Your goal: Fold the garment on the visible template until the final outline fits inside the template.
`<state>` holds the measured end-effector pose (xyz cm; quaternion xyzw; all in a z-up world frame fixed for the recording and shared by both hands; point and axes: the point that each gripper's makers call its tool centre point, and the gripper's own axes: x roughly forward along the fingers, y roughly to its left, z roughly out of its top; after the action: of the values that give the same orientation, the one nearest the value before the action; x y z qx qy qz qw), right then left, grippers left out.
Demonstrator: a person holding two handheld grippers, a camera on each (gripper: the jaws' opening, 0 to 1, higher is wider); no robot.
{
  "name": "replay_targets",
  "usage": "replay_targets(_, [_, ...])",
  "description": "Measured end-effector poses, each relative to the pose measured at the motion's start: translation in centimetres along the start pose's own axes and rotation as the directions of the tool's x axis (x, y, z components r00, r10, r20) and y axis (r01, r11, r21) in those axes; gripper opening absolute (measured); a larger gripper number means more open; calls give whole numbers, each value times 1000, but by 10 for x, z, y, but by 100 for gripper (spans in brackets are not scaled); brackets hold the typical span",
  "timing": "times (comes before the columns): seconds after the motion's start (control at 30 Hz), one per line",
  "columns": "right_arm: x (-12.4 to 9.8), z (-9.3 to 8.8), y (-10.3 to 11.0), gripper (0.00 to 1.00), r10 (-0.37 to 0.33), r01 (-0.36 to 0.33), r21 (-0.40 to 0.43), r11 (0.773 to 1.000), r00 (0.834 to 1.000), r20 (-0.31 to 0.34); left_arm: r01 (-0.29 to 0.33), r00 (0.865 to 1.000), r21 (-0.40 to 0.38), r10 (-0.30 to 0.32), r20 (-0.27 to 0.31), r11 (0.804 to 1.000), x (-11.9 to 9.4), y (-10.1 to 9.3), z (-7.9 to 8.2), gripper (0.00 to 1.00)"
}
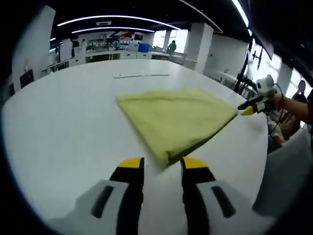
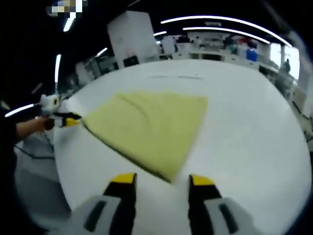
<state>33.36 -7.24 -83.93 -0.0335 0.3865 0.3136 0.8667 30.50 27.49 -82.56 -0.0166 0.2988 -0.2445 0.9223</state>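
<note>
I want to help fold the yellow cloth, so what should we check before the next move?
1. Garment all on the table: ok, it lies folded and in full view.
2. Left hand-held gripper free: ok, jaws apart just short of the near corner, holding nothing.
3. Right hand-held gripper free: ok, jaws apart before its near corner, holding nothing.
4. Template outline visible: cannot tell, no full outline shows around the cloth; only a faint line beyond it.
5. Fold edges lined up: cannot tell, the pictures are blurred.
</note>
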Motion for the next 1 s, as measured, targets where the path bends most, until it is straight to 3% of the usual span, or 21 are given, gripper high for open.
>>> replay_targets(0.2, [3,1,-6,20,-28,28,-4,1000,1000,10,-3,1000,-69,4,10,998,6,2,1,12])
replay_targets(0.4, [4,3,-6,10,-27,27,-20,999,999,22,-2,1000,-80,1,-9,997,8,1,-1,4])
replay_targets(0.6, [6,6,-8,2,-21,22,-47,999,1000,20,-3,1000,-79,2,-19,997,8,3,-2,2])
replay_targets(0.8, [3,8,-7,0,-21,22,-81,996,1000,8,-3,999,-13,2,-40,1000,8,3,-2,0])
replay_targets(1.0, [0,12,-11,0,-23,25,-70,997,999,29,3,996,194,15,-90,981,6,2,2,0])
